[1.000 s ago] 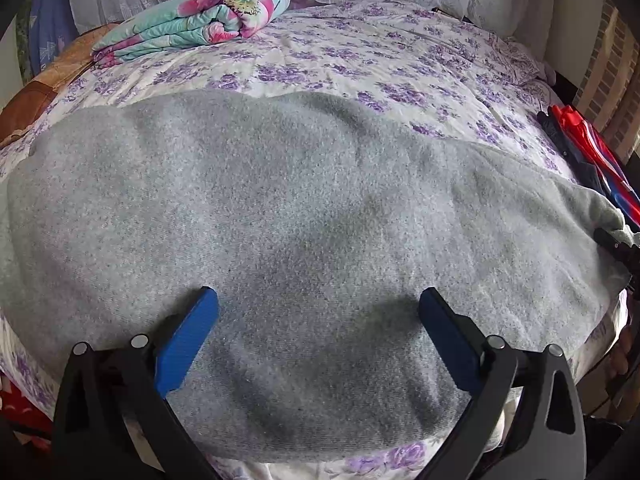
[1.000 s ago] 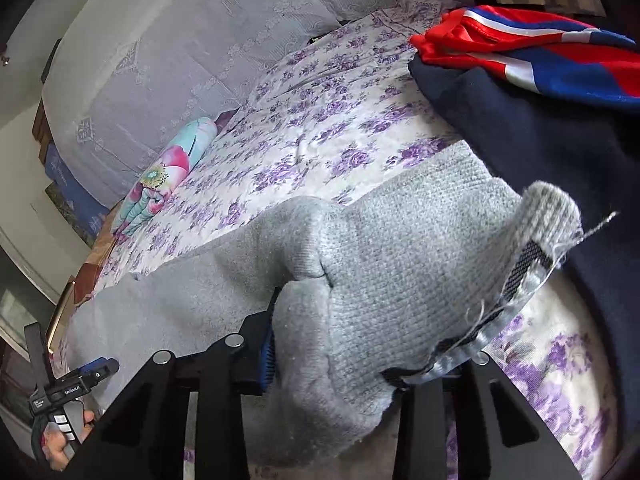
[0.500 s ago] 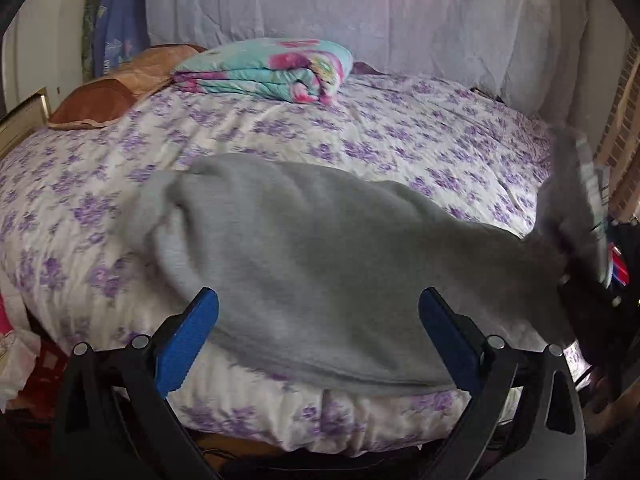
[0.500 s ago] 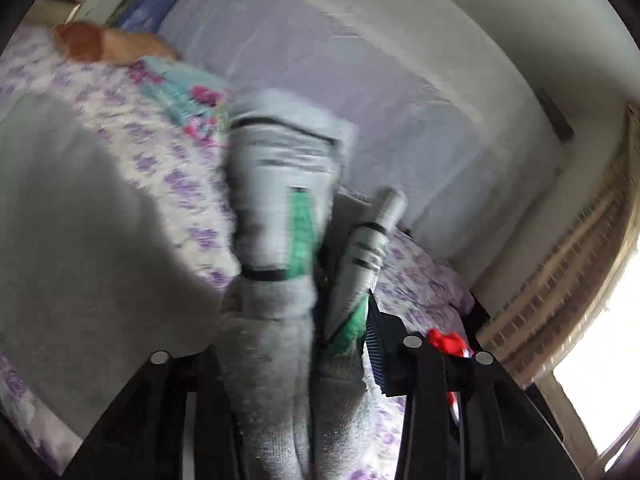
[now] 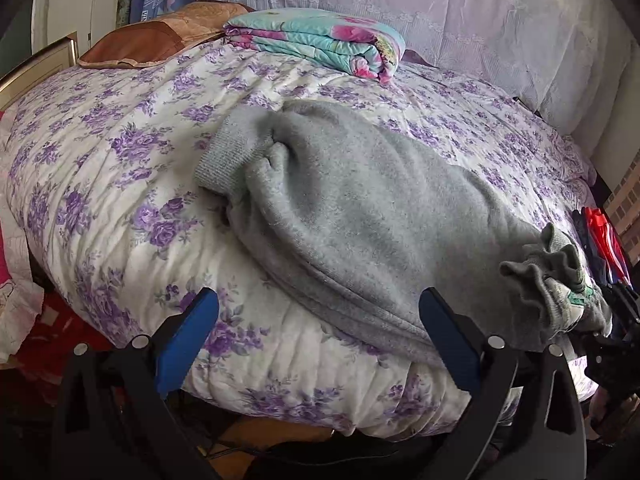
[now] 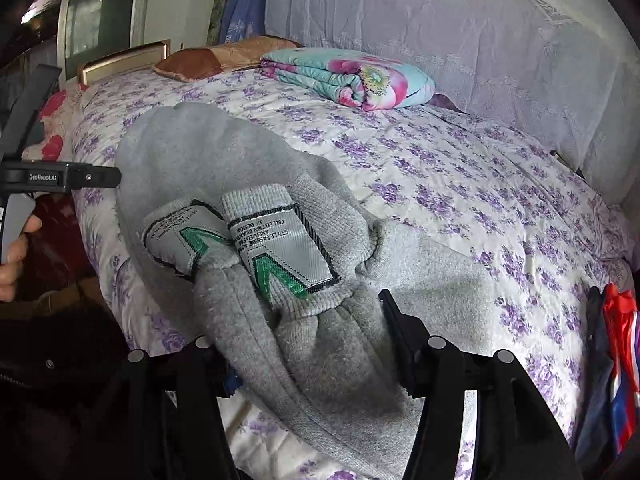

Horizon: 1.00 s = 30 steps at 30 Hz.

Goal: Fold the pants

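Pants (image 5: 360,208) lie lengthwise on bed (image 5: 120,184), gray, leg cuffs (image 6: 276,248) doubled back over body, so first fold looks laid.

Right tongs (image 6: 304,344): jaws opening, cloth between them, apparently slack, likely letting cuffs drop in place.

Left tongs (image 5: 320,332): spread, empty, pants just ahead and to right of them, free for next grab.

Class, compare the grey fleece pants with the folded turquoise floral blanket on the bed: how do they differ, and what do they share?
The grey fleece pants are plain grey; the folded turquoise floral blanket has pink flowers. The pants lie loosely bunched, cuffs flopped over; the blanket is a neat, tight fold. The pants sit at the near edge; the blanket lies far back by the headboard. Both rest on the purple-flowered quilt.
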Motion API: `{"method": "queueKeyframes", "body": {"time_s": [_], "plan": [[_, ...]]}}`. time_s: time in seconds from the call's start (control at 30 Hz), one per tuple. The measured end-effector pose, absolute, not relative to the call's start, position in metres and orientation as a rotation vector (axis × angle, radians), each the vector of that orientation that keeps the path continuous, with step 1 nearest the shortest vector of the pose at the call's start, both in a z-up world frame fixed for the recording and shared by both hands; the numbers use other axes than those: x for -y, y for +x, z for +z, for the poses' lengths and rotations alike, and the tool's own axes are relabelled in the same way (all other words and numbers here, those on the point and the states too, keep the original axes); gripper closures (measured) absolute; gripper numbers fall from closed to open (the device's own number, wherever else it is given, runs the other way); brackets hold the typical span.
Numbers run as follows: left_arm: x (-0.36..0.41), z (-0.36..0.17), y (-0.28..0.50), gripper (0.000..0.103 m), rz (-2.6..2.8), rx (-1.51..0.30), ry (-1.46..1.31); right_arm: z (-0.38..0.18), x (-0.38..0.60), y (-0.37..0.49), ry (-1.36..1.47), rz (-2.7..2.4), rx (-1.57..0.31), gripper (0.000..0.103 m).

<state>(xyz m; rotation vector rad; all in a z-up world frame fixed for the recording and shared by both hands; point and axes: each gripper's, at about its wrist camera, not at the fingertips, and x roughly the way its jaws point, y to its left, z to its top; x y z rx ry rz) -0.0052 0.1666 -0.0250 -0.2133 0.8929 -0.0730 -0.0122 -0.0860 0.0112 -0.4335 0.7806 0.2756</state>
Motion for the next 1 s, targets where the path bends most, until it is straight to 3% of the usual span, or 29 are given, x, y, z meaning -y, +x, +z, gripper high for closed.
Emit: {"method": "queueKeyframes", "body": {"time_s": [0.07,0.17,0.57,0.63,0.7,0.77,0.8,0.87,1.0], "plan": [[-0.162,-0.031,-0.003,0.005,-0.088,-0.913,-0.225,-0.011,0.073,-0.004,-0.513,0.252,-0.802,0.022],[-0.160,-0.036,-0.002,0.005,-0.100,-0.935,-0.238,-0.019,0.066,-0.005,-0.538,0.269,-0.820,0.022],[-0.162,-0.041,-0.004,0.005,-0.102,-0.946,-0.259,0.042,0.081,-0.016,-0.385,0.403,-0.820,0.016],[-0.158,-0.039,-0.006,0.005,-0.110,-0.945,-0.243,0.026,0.075,0.000,-0.422,0.387,-0.883,0.021],[-0.156,-0.037,-0.008,0.005,-0.112,-0.940,-0.231,-0.001,0.071,0.014,-0.485,0.350,-0.979,0.052],[-0.157,-0.036,-0.009,0.005,-0.110,-0.937,-0.230,-0.009,0.073,0.017,-0.471,0.353,-0.999,0.058],[-0.158,-0.036,-0.010,0.005,-0.108,-0.937,-0.232,-0.007,0.074,0.016,-0.458,0.353,-0.994,0.067],[-0.161,-0.037,-0.010,0.005,-0.100,-0.938,-0.242,0.010,0.082,0.014,-0.401,0.365,-0.965,0.074],[-0.167,-0.041,-0.007,0.005,-0.102,-0.947,-0.267,0.054,0.093,0.011,-0.339,0.358,-0.854,0.075]]}}
